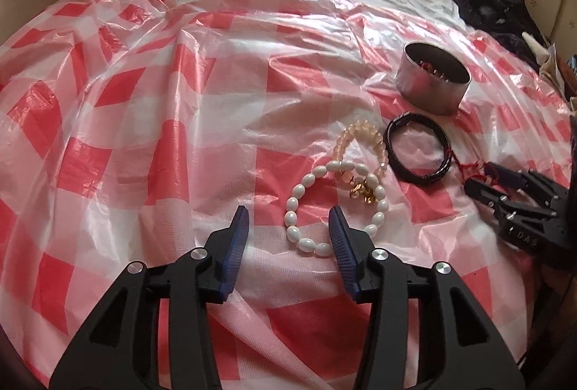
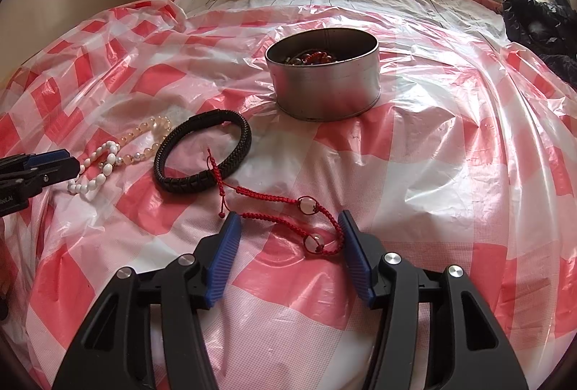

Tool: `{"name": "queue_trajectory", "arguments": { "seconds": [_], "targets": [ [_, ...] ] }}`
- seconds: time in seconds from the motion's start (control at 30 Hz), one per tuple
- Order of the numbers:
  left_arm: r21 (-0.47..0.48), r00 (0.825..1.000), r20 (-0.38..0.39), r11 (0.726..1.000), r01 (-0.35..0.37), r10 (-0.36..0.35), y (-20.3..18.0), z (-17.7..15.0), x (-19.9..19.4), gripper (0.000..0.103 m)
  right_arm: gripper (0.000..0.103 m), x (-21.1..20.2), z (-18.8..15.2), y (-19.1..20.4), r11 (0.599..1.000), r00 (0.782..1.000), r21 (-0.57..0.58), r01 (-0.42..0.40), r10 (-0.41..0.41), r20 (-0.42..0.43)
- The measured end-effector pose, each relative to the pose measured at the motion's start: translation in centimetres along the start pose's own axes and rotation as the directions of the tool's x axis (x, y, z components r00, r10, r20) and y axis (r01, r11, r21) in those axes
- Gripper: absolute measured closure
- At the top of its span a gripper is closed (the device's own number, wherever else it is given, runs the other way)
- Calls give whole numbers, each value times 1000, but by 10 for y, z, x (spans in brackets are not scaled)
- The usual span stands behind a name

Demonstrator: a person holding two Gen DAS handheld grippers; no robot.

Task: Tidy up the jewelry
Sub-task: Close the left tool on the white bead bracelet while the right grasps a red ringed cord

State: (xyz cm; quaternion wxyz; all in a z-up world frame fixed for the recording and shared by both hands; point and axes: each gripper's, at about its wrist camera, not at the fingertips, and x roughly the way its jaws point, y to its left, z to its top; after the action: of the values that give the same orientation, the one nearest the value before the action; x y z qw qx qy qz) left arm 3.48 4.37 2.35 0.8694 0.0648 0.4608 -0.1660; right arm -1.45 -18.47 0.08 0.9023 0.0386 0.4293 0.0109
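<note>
Straddling red cord bracelet [image 2: 288, 222] | right claw [image 2: 290, 231] apart, seemingly untouching

A: The checked sheet [image 2: 450, 152] is thin glossy plastic, crinkled. The tin [image 2: 324, 90]?

B: Dull brushed metal. The black bracelet [image 2: 202, 152] looks like braided matt leather; the white beads [image 1: 306, 180] are smooth and shiny.

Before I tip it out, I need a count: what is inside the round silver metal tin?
The round silver metal tin shows red and dark glossy beads near its rim. Its wall hides everything lower, so no count is possible.
</note>
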Motion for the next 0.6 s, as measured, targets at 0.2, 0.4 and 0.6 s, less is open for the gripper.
{"name": "queue_trajectory", "arguments": {
  "seconds": [0.2,0.4,0.6],
  "targets": [
    [90,1000,-6,996,-29,29,-15,-3,-4,96,60,-2,0,-2,1000,1000,8,-2,2,13],
    [29,988,133,997,78,-81,-1,4,-43,96,67,-4,-1,-5,1000,1000,22,2,-3,22],
    [44,974,175,989,139,-145,-5,10,-47,96,67,-4,-2,-4,1000,1000,20,3,-4,23]
  ]
}}
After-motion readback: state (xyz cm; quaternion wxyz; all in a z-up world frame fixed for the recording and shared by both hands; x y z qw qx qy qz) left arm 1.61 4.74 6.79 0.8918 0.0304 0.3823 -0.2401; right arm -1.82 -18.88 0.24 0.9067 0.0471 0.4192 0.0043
